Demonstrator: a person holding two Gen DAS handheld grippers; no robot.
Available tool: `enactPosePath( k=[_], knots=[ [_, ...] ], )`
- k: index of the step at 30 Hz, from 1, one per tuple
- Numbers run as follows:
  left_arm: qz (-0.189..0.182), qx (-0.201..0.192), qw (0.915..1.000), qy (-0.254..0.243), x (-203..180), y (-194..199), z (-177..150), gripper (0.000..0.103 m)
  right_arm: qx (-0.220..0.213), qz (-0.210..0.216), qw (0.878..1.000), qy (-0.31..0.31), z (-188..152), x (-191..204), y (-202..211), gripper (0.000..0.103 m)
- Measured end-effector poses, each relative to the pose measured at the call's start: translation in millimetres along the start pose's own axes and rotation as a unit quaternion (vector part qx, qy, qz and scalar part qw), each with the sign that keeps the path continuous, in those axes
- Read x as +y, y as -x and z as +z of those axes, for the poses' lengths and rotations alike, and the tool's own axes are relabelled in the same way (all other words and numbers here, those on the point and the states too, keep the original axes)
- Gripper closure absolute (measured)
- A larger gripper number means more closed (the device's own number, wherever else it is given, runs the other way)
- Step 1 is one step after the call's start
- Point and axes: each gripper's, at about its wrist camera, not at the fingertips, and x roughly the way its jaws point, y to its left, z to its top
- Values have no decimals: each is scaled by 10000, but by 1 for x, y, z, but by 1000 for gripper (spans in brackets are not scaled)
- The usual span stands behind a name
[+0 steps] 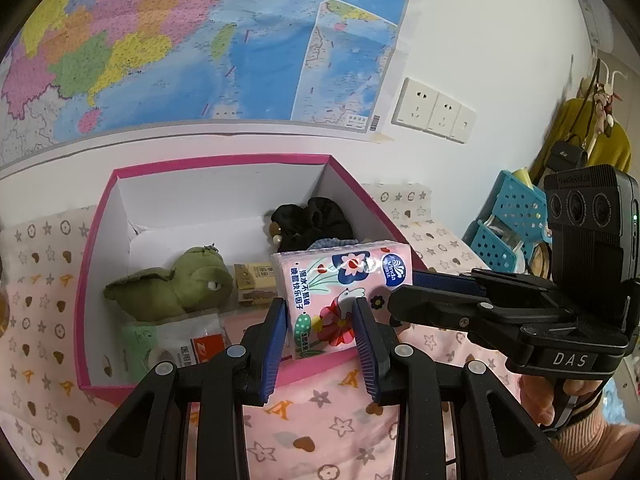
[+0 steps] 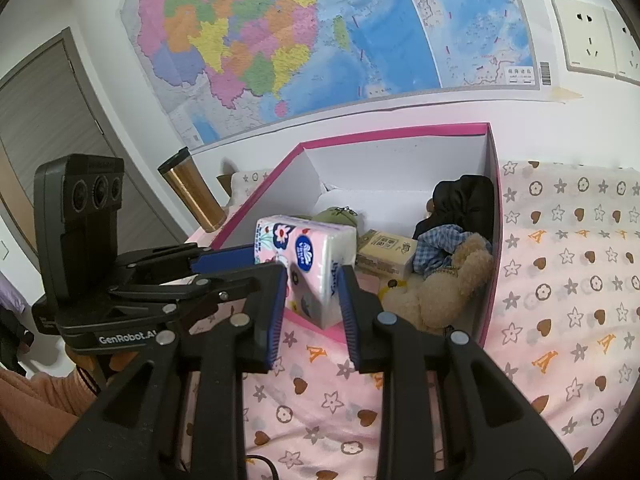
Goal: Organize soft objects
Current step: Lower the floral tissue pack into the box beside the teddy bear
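Observation:
A pink flowered tissue pack hangs over the near edge of the open pink box. My left gripper is shut on its lower part. My right gripper reaches in from the right and clamps the same pack between its blue pads; in the right wrist view it points straight at the pack, and the left gripper comes in from the left. In the box lie a green plush, a black scrunchie, a checked cloth, a beige teddy and a tan packet.
The box rests on a pink cloth printed with stars and hearts. A gold tumbler stands at the box's left. Blue perforated baskets stand at the right. A map and wall sockets are behind. A plastic packet lies in the box's near corner.

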Motion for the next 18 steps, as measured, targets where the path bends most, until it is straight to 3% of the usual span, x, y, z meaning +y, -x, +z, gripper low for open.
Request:
enactPosePath(
  k=[18],
  knots=[
    [31,17,10000,5,3,-4,4,71,10,21,10000,-70,3,-4,-5,73]
  ],
)
